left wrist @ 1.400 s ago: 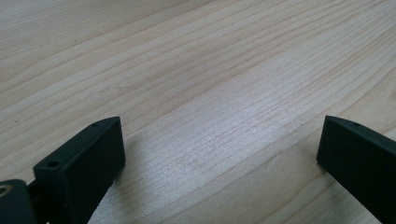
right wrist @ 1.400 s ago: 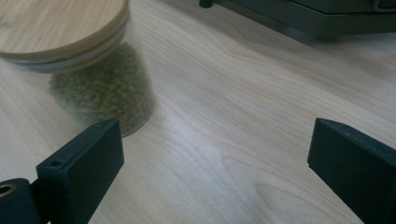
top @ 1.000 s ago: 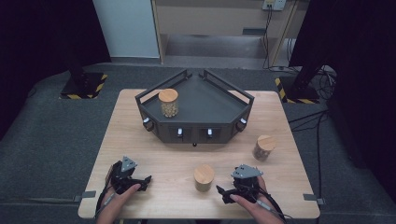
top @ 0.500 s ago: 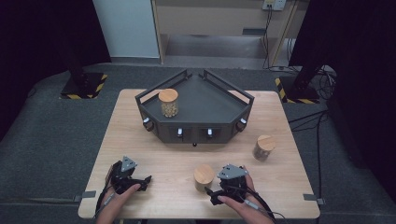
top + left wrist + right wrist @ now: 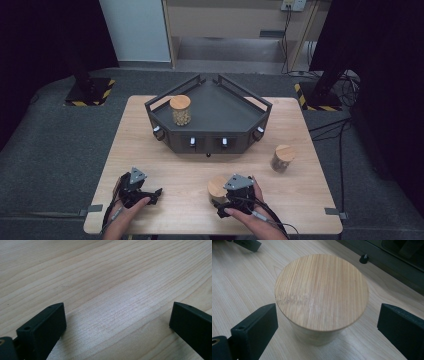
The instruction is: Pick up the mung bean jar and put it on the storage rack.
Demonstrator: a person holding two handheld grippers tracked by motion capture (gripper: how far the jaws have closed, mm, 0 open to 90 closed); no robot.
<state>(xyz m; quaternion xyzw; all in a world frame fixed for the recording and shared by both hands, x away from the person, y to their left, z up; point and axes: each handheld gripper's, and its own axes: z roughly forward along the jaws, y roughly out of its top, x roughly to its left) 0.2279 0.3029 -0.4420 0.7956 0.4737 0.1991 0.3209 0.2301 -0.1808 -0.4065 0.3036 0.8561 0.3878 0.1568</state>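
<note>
Near the bench's front edge, the right gripper [image 5: 220,196] is straddling a jar [image 5: 321,298] with fingers spread, not yet gripping, while one jar [image 5: 180,110] is sitting in the tray [image 5: 227,117] and another [image 5: 282,158] is waiting.

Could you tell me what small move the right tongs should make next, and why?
Probably ease the right tongs a little further forward and then close. Their black jaws stand open on either side of the round glass jar with the bamboo lid, with a gap at each side, so nothing is gripped. The jar stands upright on the pale wooden table.
</note>
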